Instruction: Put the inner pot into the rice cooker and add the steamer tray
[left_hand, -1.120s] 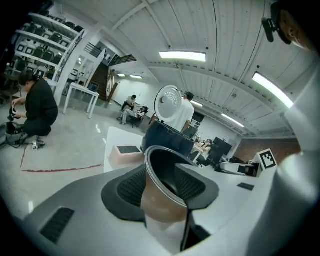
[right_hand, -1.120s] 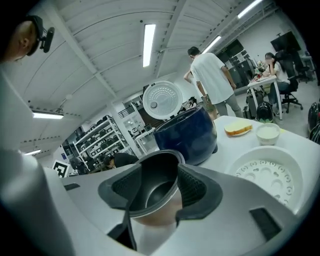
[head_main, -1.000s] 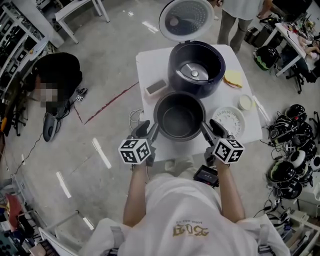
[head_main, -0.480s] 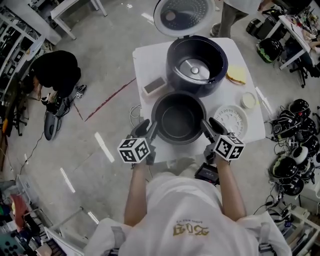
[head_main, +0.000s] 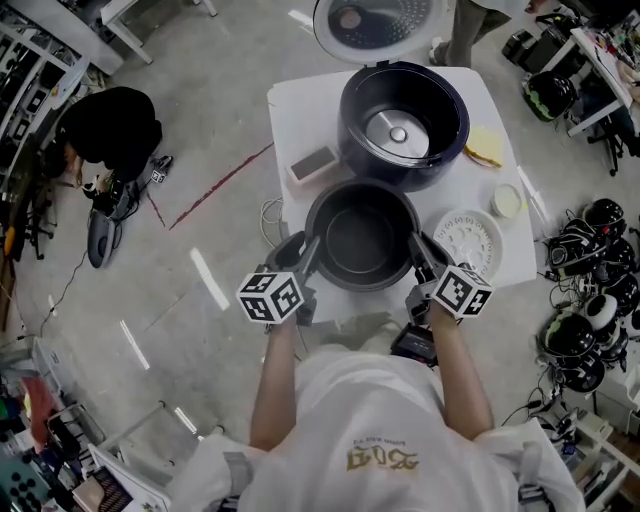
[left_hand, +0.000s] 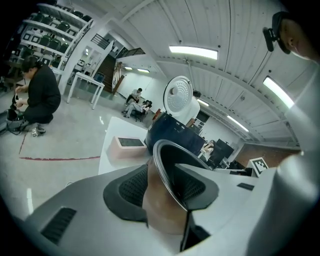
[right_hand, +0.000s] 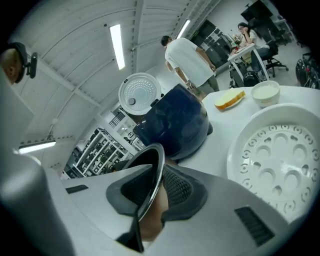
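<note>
Closing the right gripper (head_main: 424, 258) on the inner pot (head_main: 362, 238): jaws that were standing wide a second ago are now narrowing, with the pot's thin right rim running between the dark pads. Clamping the left gripper (head_main: 300, 258) on the opposite, left rim, pads pressing the edge from inside and outside. Holding the pot upright, mouth up, at the near edge of the white table (head_main: 300, 110), just in front of the rice cooker (head_main: 403, 125). Standing open behind it, with the round lid (head_main: 375, 25) tipped back and the metal heating plate (head_main: 397, 133) showing at the bottom. Lying flat just right of the pot, beside the right gripper: the steamer tray (head_main: 468, 240), white, holes facing up. Sitting farther back on the right: a small white bowl (head_main: 507, 200) and a yellow piece (head_main: 487, 147). Lying left of the cooker: a flat rectangular box (head_main: 313, 164). Crouching on the floor well off to the left: a person (head_main: 110, 125) in black.
</note>
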